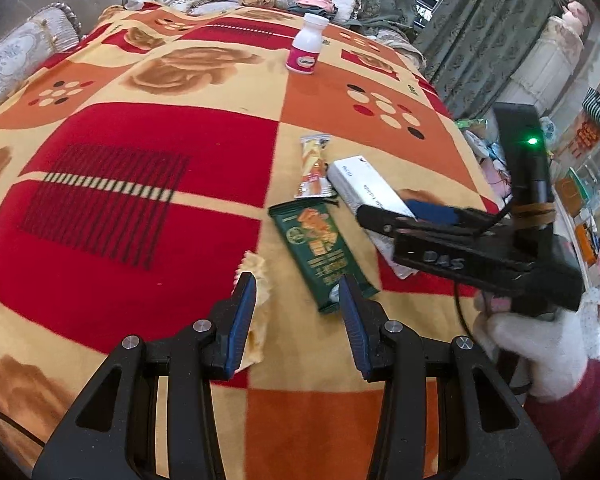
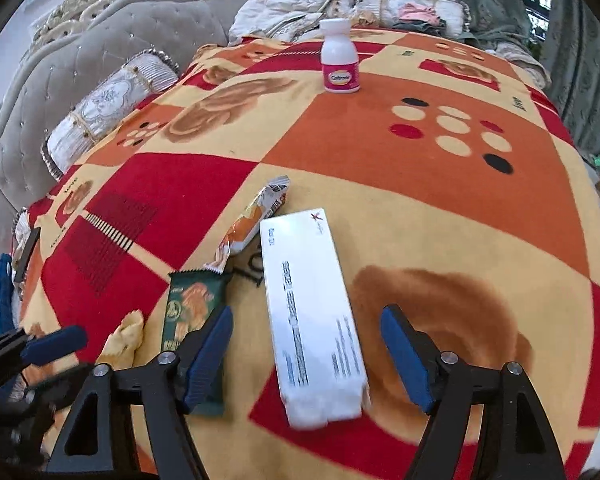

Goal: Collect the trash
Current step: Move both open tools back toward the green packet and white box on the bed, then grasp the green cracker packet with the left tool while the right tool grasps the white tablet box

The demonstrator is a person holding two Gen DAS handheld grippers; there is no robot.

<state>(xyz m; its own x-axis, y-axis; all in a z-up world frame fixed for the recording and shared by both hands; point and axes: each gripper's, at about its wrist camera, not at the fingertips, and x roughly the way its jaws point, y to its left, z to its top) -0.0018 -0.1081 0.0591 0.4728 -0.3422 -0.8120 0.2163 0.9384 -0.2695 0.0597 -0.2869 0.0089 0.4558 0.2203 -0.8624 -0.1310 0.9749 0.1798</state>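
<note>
Several pieces of litter lie on a red, orange and yellow blanket (image 1: 140, 220): a long white box (image 2: 312, 320), a green wrapper (image 1: 320, 252), an orange snack wrapper (image 1: 314, 168) and a crumpled yellow scrap (image 1: 260, 312). A white bottle with a pink label (image 2: 340, 56) stands upright farther back. My right gripper (image 2: 307, 312) is open, its blue pads on either side of the white box without touching it. My left gripper (image 1: 297, 280) is open too. The yellow scrap lies against its left finger and the green wrapper's end is by its right finger. A gloved hand (image 1: 532, 340) carries the right gripper (image 1: 380, 228).
Pillows (image 2: 104, 112) and a tufted grey backrest (image 2: 80, 60) border the blanket's far and left sides. Green curtains (image 1: 480, 40) hang behind. The blanket drops off at the right edge, beyond which stand shelves and mixed clutter (image 1: 580, 184).
</note>
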